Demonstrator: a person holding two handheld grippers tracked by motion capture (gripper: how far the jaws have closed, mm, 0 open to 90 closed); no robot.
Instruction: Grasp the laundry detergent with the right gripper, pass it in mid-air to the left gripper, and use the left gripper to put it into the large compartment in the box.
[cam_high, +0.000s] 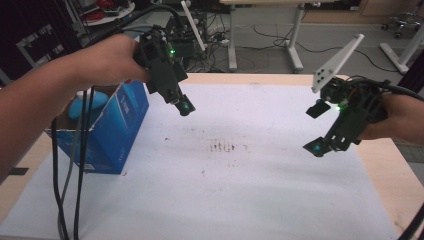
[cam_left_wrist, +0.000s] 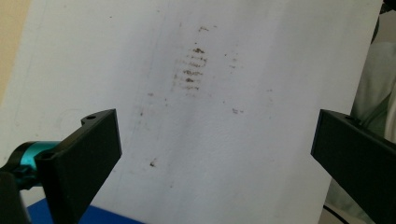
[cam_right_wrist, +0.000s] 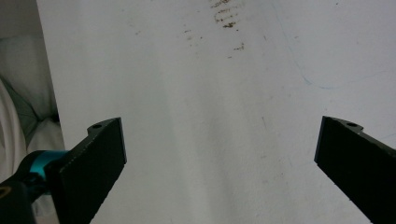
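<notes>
My left gripper (cam_high: 181, 103) hangs above the white sheet (cam_high: 240, 180), just right of an open blue box (cam_high: 117, 132); a hand holds it. In the left gripper view its jaws (cam_left_wrist: 215, 140) stand wide apart over the sheet with nothing between them. My right gripper (cam_high: 316, 129) hovers over the sheet's right side, jaws spread one above the other. The right gripper view shows this gripper (cam_right_wrist: 219, 144) open and empty above bare paper. A patch of brown smudges (cam_high: 223, 146) marks the middle of the sheet, between the two grippers.
The blue box holds a light-blue rounded object (cam_high: 92, 103). Black cables (cam_high: 70, 190) hang down the left side. The wooden table edge (cam_high: 395, 165) shows at the right. Desk legs (cam_high: 295, 45) and loose wires lie on the floor beyond the table.
</notes>
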